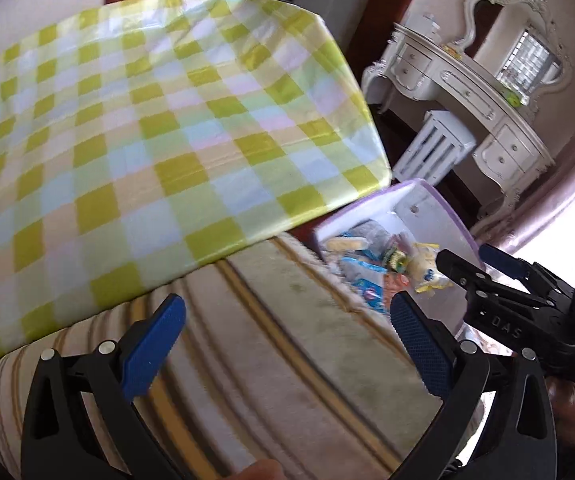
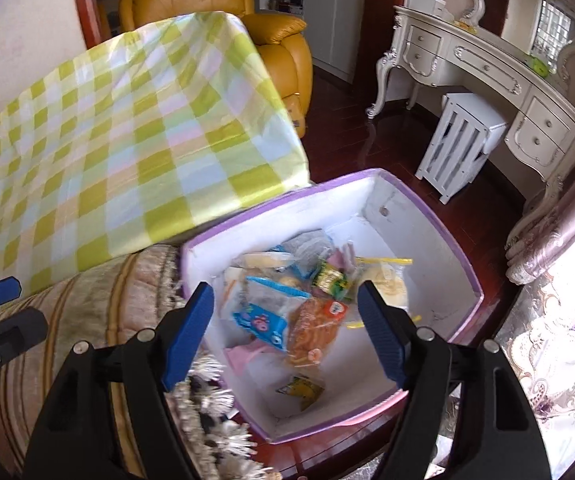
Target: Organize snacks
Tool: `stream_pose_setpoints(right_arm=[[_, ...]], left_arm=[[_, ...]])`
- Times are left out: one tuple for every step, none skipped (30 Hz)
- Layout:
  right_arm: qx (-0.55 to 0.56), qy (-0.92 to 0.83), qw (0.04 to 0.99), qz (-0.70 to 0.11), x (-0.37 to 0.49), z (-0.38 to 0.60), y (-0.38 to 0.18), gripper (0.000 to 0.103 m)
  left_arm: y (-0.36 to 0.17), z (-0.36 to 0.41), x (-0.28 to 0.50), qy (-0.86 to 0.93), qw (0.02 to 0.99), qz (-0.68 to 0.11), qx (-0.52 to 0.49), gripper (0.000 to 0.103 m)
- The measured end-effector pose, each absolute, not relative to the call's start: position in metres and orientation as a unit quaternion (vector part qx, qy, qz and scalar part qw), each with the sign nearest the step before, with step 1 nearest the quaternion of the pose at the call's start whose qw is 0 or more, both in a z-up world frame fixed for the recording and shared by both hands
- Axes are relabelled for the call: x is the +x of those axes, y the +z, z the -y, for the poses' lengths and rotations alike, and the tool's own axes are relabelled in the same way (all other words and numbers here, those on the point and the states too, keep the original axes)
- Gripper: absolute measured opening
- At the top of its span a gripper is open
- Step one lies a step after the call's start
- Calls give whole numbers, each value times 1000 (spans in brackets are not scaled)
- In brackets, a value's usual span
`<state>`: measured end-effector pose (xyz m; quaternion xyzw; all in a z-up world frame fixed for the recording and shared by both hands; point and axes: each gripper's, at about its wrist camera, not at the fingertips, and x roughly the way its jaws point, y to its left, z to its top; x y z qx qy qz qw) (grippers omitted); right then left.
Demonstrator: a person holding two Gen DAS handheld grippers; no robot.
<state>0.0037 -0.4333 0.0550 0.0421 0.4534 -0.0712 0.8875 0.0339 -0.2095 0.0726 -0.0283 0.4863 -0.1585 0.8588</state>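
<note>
Left wrist view. Left gripper (image 1: 287,344): jaws spread wide, empty. Between them, only the striped bed cover (image 1: 287,360). Ahead and to the left of the jaws, the checked cloth (image 1: 147,120), bare, no packet on it. Beyond the right jaw, the purple-rimmed box (image 1: 439,216) with snacks (image 1: 371,264) piled inside. The right gripper (image 1: 483,264) shows at the far right, part cut off by the frame edge.

Right wrist view. Right gripper (image 2: 287,328): jaws wide apart, holding nothing, poised above the box (image 2: 427,240). Between the jaws: a blue packet (image 2: 261,320) and an orange packet (image 2: 315,332); further ahead a green packet (image 2: 331,278) and a yellow-sealed bag (image 2: 383,280); nearer the jaws, a small yellow packet (image 2: 301,390) lying apart.

Progress, judged: snacks appear all gathered in the box; no stray visible outside it; task likely near its end, unless sorting inside remains.

Obscured: motion blur on cloth edge and packets, labels unreadable; lower layers of the pile hidden; box's near corner masked by the right jaw.
</note>
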Motion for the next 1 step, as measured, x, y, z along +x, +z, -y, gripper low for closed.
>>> stream_pose_setpoints(right_arm=[[40, -36, 891, -450, 9, 408, 58, 77]], left_arm=[[70, 183, 30, -113, 868, -482, -34, 99]])
